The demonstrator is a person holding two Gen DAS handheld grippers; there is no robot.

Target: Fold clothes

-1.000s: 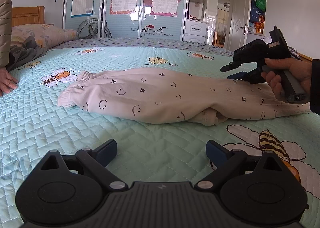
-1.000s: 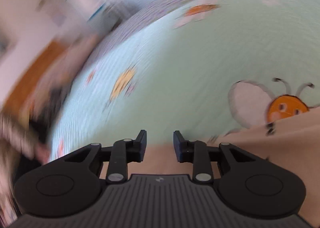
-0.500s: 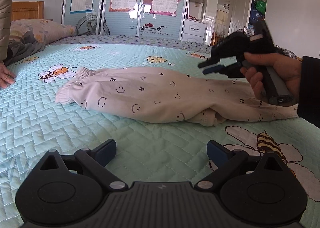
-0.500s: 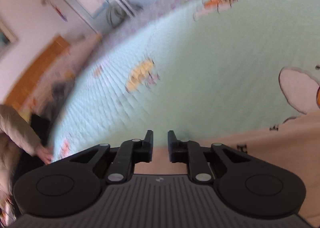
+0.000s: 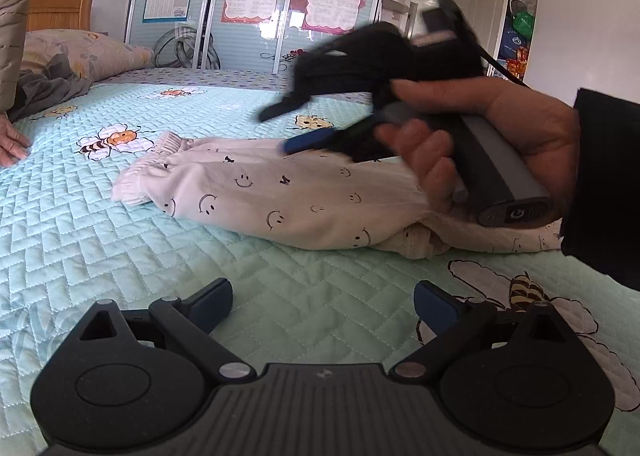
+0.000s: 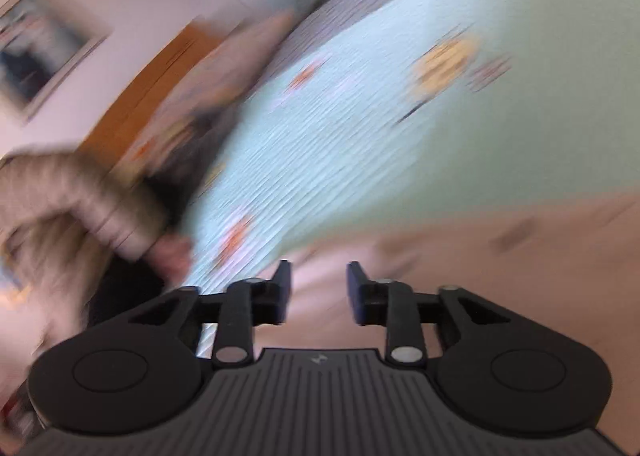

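Cream trousers [image 5: 280,196] printed with smiley faces lie lengthwise across the mint quilted bedspread [image 5: 80,236], cuffs to the left, with a bunched fold at the near edge. My left gripper [image 5: 324,298] rests low over the bedspread in front of them, open and holding nothing. A hand holds my right gripper [image 5: 290,128] in the air above the trousers' middle, blurred, with its fingers apart. The right wrist view is smeared. There, my right gripper [image 6: 319,284] is open with nothing between its fingers, and the trousers [image 6: 500,256] spread below and to the right.
Another person's hand [image 5: 12,144] rests on the bed's left edge under a beige padded sleeve [image 6: 100,208]. A pillow [image 5: 80,52] and a wooden headboard [image 5: 60,12] stand at the far left. Wardrobe doors [image 5: 256,8] with posters line the back wall.
The right gripper has swung left along the trousers, risen and come nearer my left camera. Its fingers have spread wider. The left gripper and the trousers have stayed put.
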